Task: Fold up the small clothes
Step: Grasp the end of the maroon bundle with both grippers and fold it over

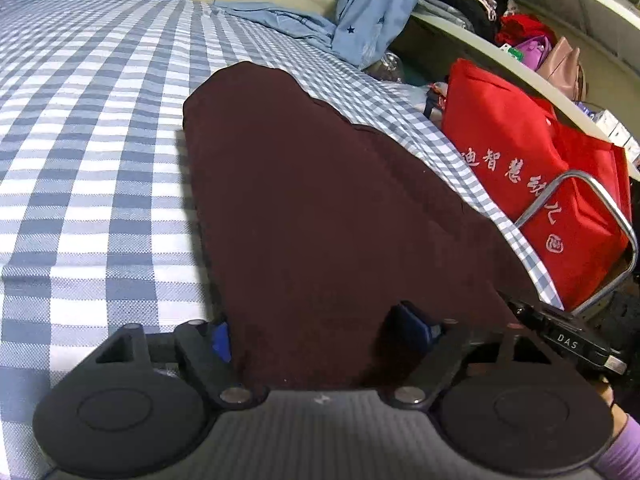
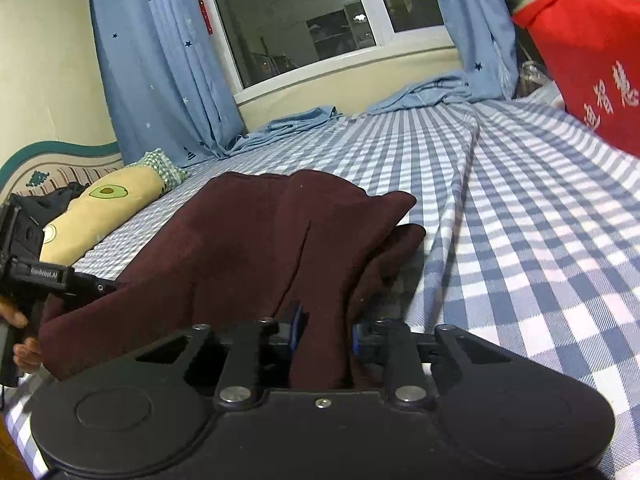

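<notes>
We have the maroon garment (image 2: 260, 240) spread on the checked bed (image 2: 520, 208). Our right gripper (image 2: 324, 334) is pinched on a bunched near edge; our left gripper (image 1: 320, 332) stands wide, cloth between its pads, apparently unclamped. It looks soft, light and floppy, so we judge corners and hems the best holds.

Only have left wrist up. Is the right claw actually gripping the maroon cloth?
Observer: Yes. The right claw is shut on a bunched fold of the cloth.
Operator: Anything left of the cloth?
Observer: An avocado pillow lies on the bed there, apart from the cloth.
Operator: What's past the bed's far edge?
Observer: A dark window in the wall.
</notes>
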Demonstrator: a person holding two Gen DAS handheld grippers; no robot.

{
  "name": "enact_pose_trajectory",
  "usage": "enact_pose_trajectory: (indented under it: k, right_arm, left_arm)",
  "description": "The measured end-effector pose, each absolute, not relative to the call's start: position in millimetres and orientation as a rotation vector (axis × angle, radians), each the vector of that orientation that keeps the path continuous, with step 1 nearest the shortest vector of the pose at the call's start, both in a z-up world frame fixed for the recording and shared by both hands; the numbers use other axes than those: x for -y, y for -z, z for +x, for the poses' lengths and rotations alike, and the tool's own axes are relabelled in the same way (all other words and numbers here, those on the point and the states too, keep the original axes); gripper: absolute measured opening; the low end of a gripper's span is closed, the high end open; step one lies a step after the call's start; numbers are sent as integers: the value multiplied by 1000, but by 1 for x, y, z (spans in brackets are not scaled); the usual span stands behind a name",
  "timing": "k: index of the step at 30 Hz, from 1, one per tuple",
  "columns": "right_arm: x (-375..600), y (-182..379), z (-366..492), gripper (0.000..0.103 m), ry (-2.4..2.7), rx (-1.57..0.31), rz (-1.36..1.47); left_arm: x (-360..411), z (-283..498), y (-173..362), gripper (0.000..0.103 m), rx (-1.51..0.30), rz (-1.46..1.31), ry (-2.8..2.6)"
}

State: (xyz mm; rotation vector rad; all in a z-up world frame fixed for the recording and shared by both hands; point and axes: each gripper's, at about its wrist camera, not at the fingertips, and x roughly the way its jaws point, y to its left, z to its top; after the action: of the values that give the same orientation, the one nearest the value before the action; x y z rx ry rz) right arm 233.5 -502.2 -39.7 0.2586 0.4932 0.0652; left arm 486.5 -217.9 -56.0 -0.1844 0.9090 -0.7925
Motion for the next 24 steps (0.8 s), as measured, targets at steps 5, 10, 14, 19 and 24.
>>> enact_pose_trajectory:
  k: [5, 10, 14, 19, 24]
  right_arm:
    - [492, 27, 232, 13, -39, -473, 225]
    - [476, 4, 232, 12, -59, -443, 192]
    - [454, -17, 232, 11, -76, -425, 109]
    - [439, -36, 234, 9, -93, -365, 107]
    - [422, -43, 251, 9, -119, -331, 128]
  left_arm:
    - [222, 485, 46, 53, -906, -189, 769]
    - [227, 479, 33, 33, -878, -171, 740]
    - [222, 473, 18, 26, -840, -179, 747]
    - [219, 465, -4, 24, -788, -128, 757]
    - [202, 469, -21, 24, -746, -85, 723]
